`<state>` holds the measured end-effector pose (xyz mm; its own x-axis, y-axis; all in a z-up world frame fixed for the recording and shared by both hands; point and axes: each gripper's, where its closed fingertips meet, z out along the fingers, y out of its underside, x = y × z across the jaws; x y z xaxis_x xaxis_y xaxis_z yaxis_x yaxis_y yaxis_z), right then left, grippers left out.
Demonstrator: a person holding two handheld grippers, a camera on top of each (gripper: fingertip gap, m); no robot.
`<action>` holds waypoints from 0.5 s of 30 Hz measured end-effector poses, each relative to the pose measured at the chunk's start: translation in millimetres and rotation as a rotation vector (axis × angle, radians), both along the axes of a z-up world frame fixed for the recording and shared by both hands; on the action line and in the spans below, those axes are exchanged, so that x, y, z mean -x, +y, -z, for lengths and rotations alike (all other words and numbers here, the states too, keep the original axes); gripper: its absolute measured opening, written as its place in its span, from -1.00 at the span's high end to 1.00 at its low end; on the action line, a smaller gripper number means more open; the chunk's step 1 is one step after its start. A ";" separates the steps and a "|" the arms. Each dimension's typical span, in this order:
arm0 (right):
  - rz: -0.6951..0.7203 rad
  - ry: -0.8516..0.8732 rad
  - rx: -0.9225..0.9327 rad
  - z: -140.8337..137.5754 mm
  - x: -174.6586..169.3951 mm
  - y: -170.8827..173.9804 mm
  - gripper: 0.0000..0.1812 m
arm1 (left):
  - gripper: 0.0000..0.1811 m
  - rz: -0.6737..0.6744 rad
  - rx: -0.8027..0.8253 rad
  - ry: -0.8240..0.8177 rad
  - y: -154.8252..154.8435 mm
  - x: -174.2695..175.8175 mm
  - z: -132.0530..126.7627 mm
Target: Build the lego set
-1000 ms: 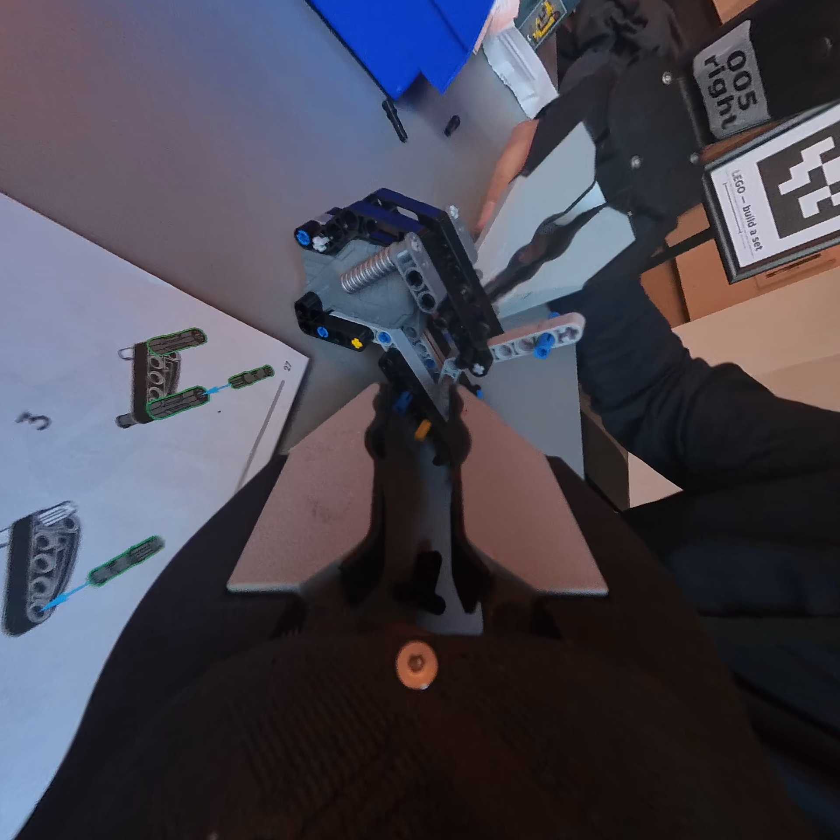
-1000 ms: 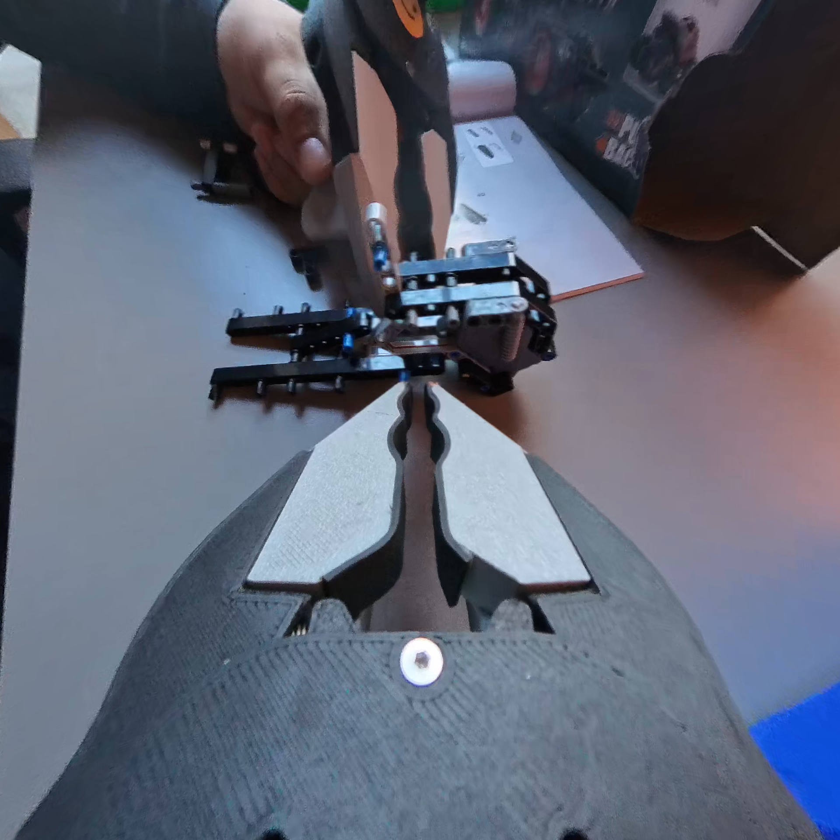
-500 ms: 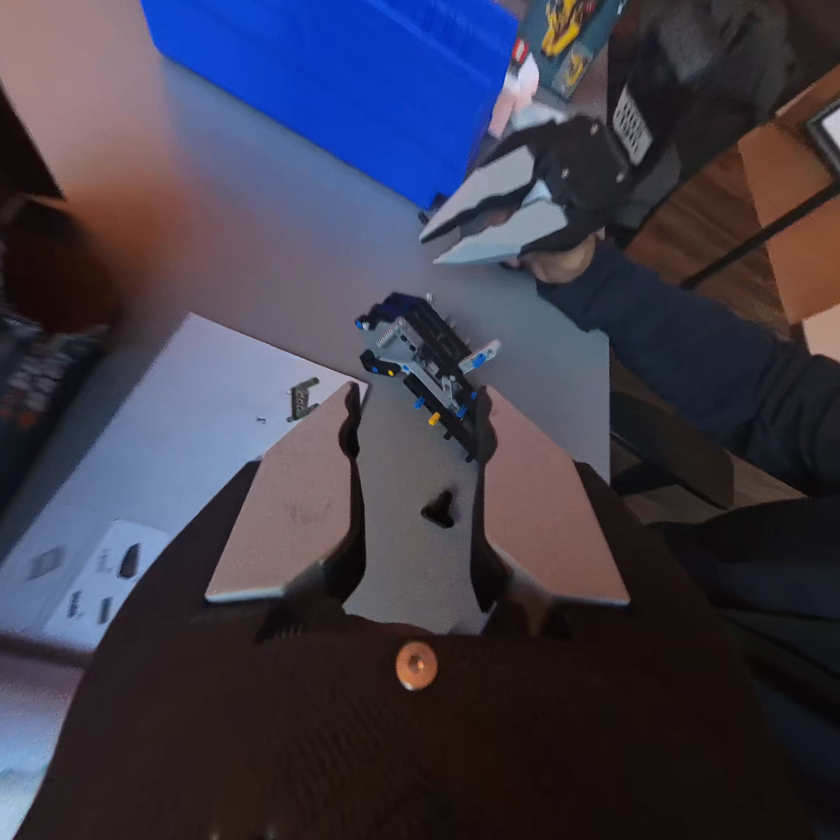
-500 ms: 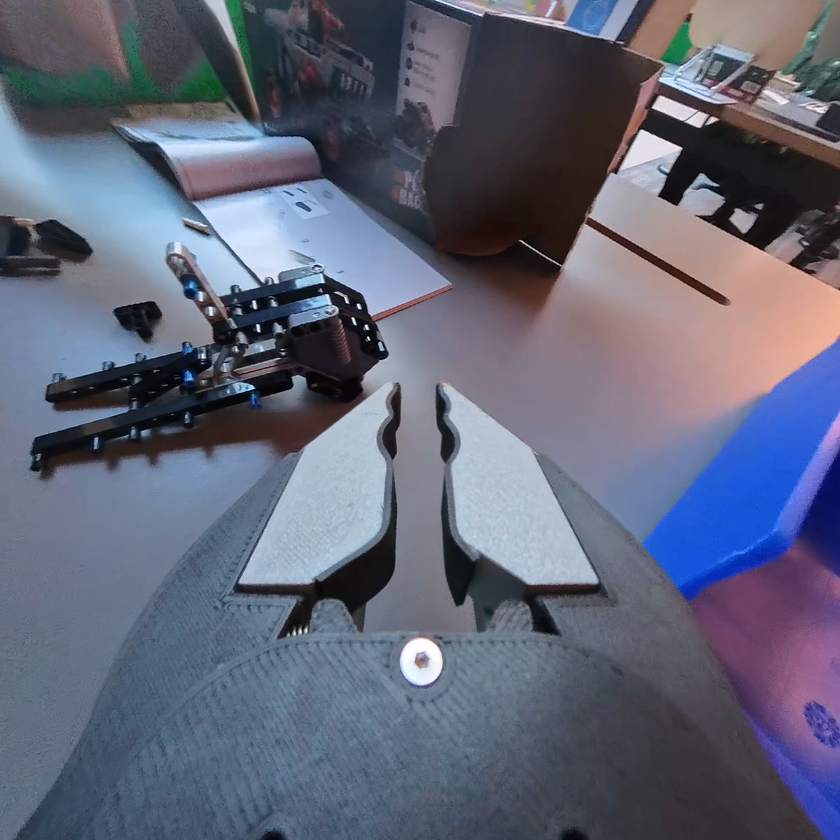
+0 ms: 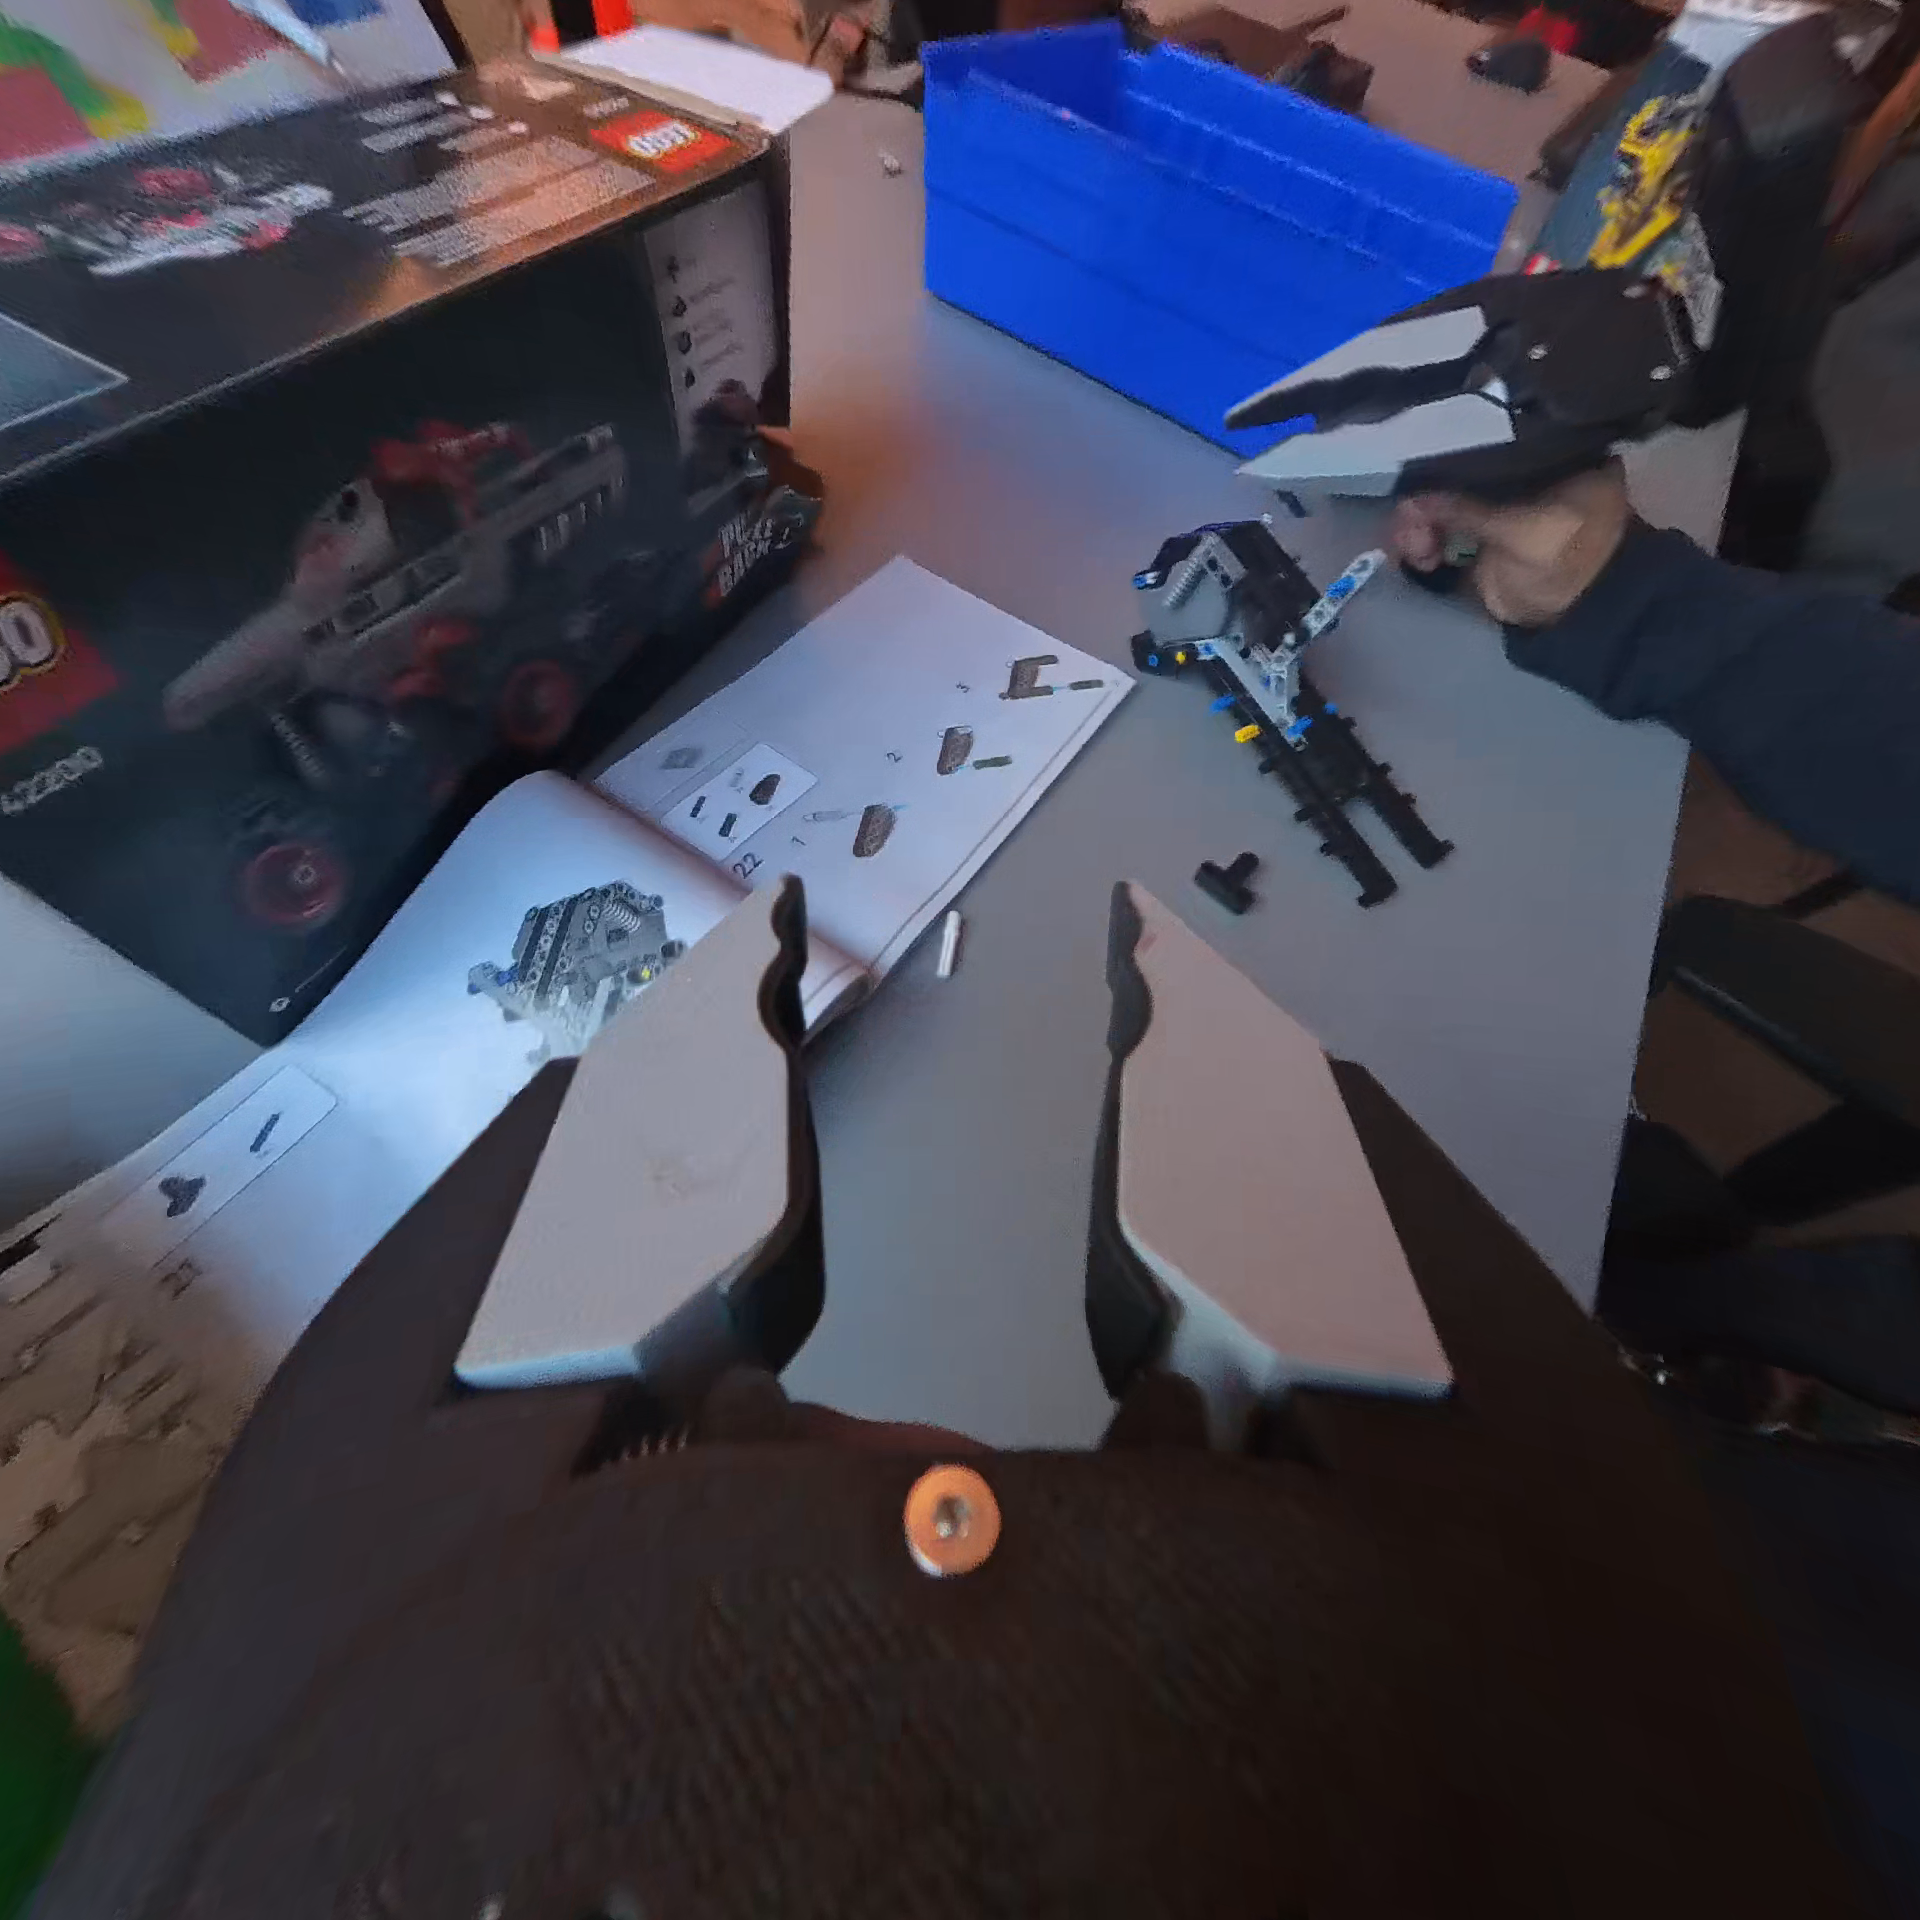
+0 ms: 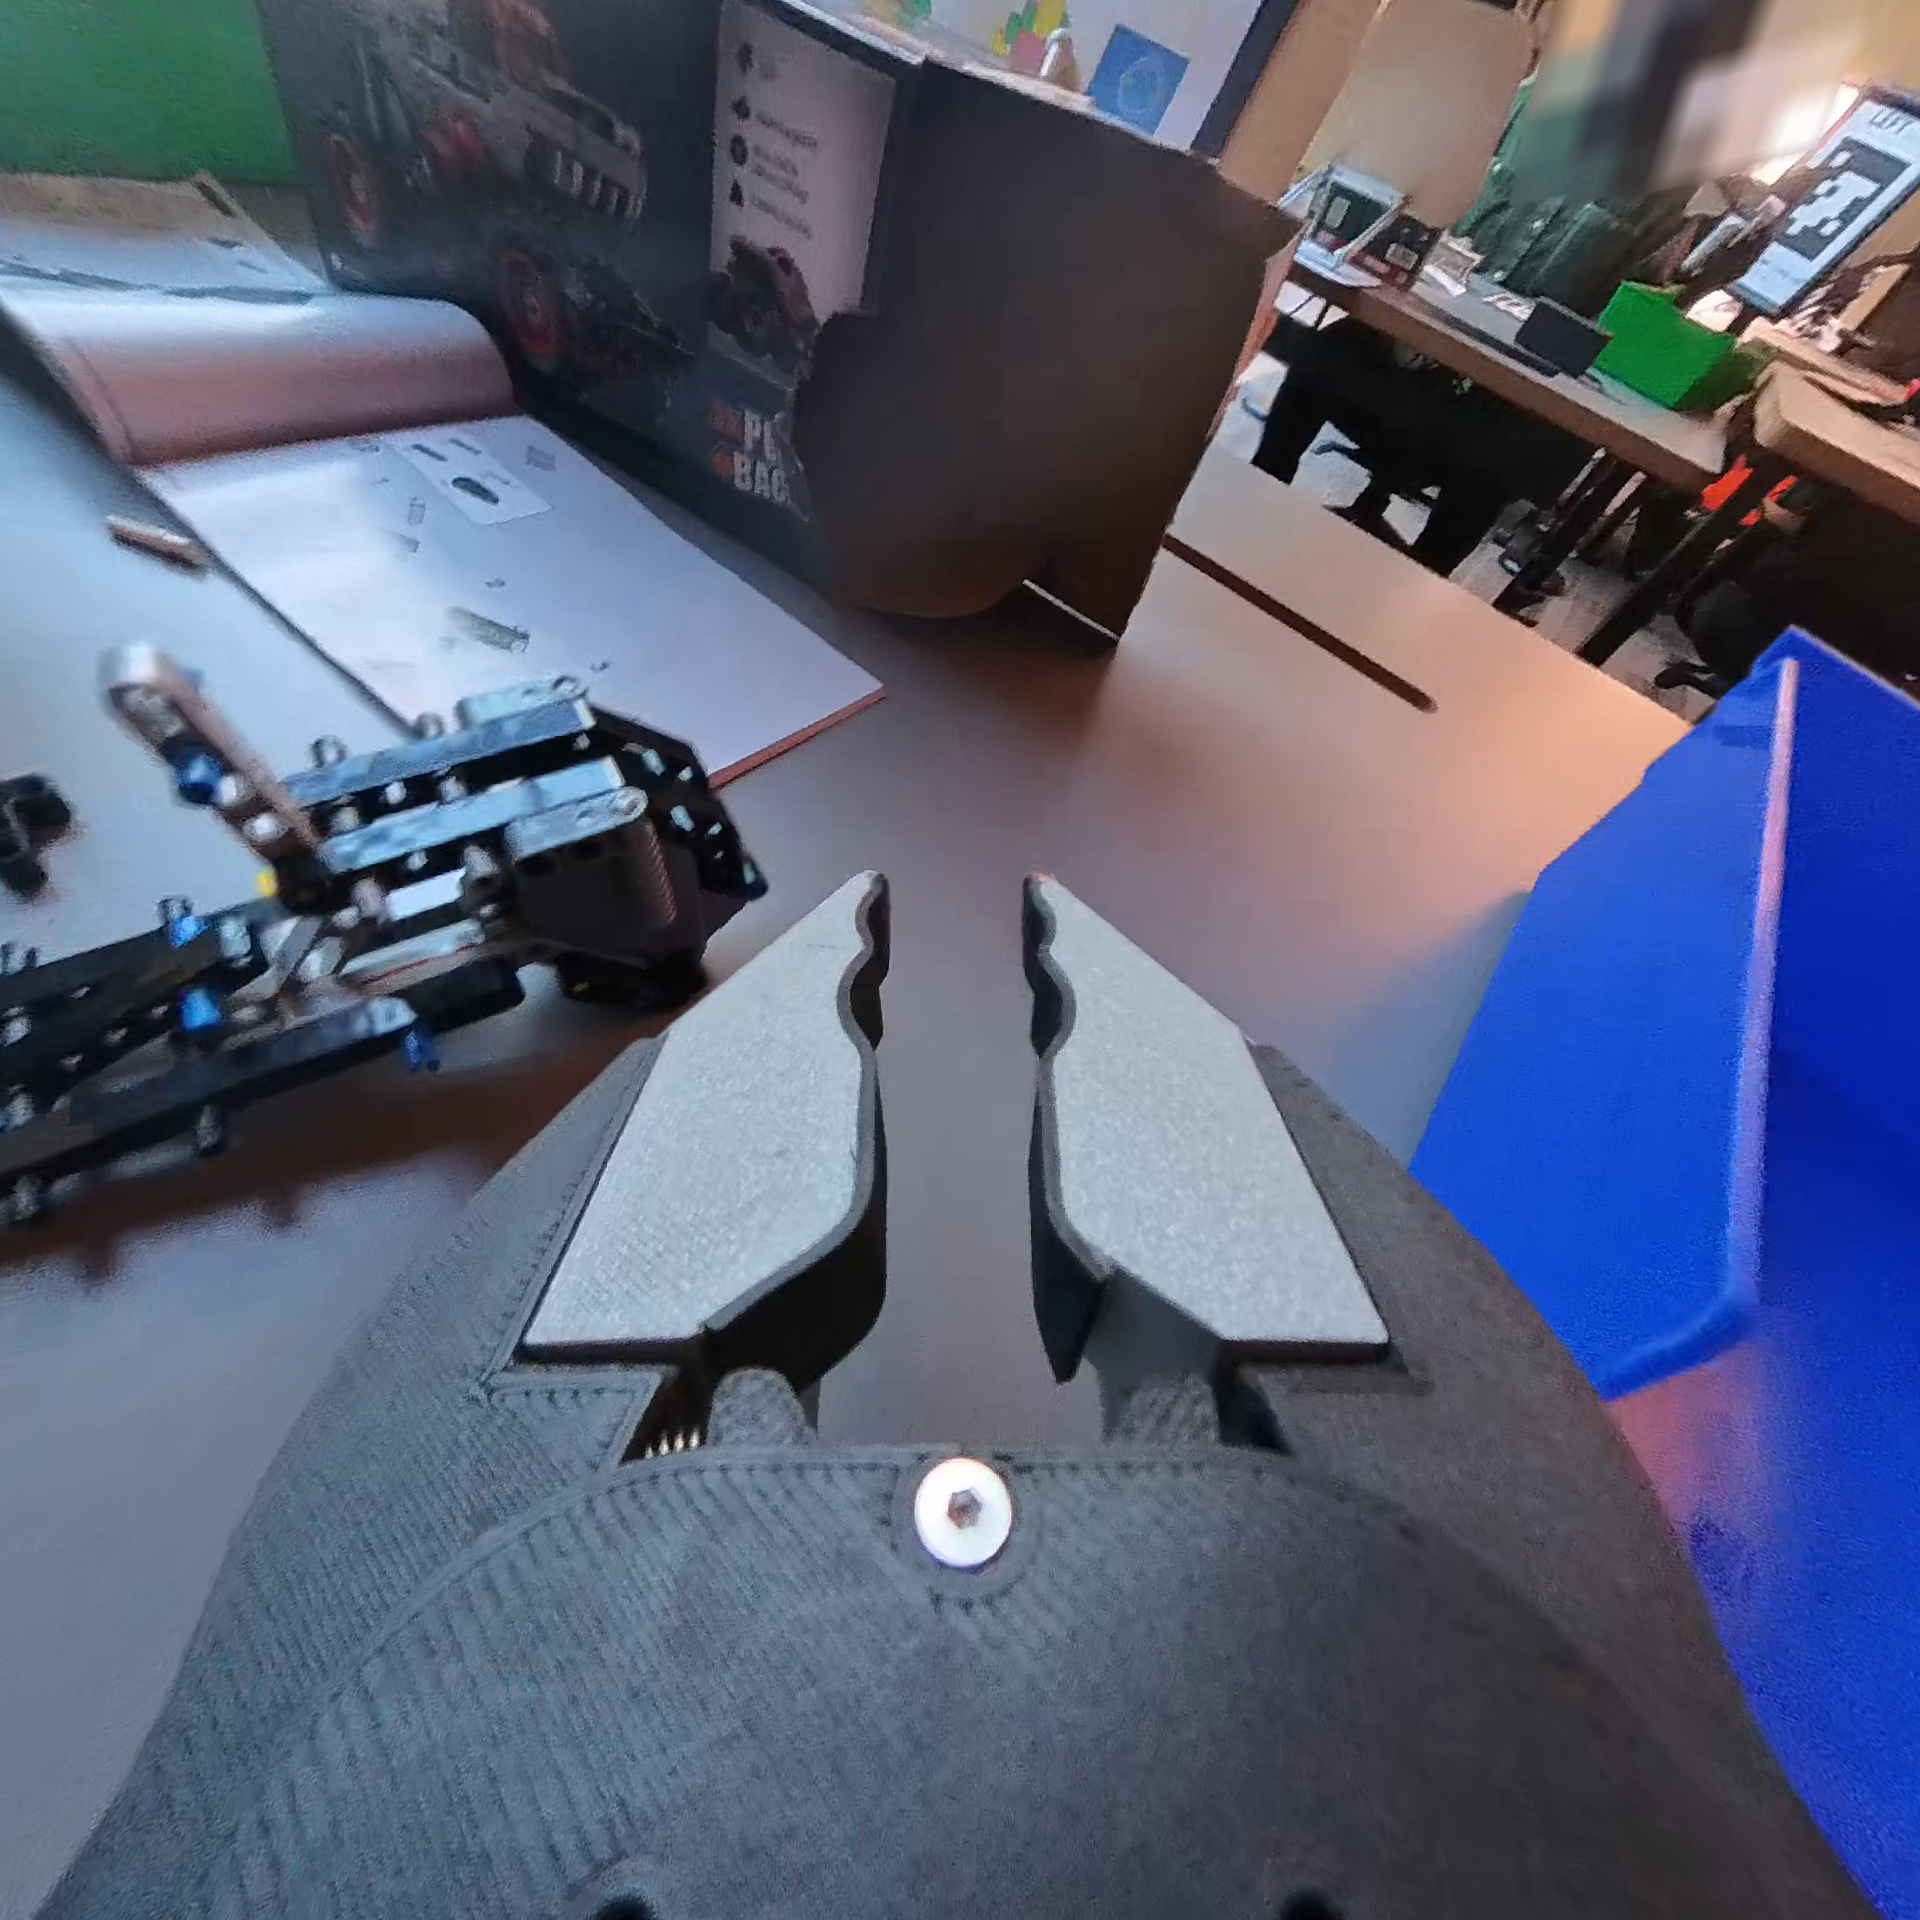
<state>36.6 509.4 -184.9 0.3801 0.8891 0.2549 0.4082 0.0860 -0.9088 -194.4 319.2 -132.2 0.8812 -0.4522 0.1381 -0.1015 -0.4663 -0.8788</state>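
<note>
Both grippers (image 5: 951, 904) (image 6: 956, 894) empty, lego assembly (image 5: 1262, 675) apart

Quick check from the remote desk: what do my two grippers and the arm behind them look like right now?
The left gripper and right gripper match: ribbed black printed bodies, a silver screw at centre, and two flat light grey fingers with black notched inner edges. Behind the right gripper, the arm wears a dark navy sleeve.
</note>
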 end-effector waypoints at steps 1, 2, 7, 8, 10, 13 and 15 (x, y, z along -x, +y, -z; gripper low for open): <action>0.010 0.012 -0.001 -1.8 3.5 4.4 0.74 | 0.39 0.020 -0.026 0.005 -7.7 0.6 1.5; 0.020 0.031 0.000 -4.4 7.1 8.7 0.73 | 0.39 0.048 -0.046 0.023 -14.7 -0.7 5.3; 0.028 0.087 -0.028 -14.9 28.8 28.2 0.77 | 0.58 0.075 -0.074 0.155 -23.6 -0.2 46.9; 0.011 0.087 -0.034 -15.3 35.2 29.6 0.79 | 0.56 0.072 -0.016 0.156 -24.2 -0.9 54.4; -0.007 0.073 -0.054 -14.5 46.5 34.6 0.83 | 0.60 0.073 -0.001 0.101 -22.5 -4.0 56.9; -0.049 0.046 -0.071 -11.4 60.8 37.5 0.97 | 0.77 0.064 0.048 0.015 -20.4 -5.4 63.4; -0.109 -0.012 -0.029 0.3 65.6 30.7 1.00 | 1.00 0.063 0.074 0.007 -18.0 -4.0 69.5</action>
<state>-29.0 540.1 -185.2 0.2778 0.9172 0.2855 0.4061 0.1572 -0.9002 -190.4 301.2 -201.7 0.8526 -0.4952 0.1670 -0.1389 -0.5228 -0.8411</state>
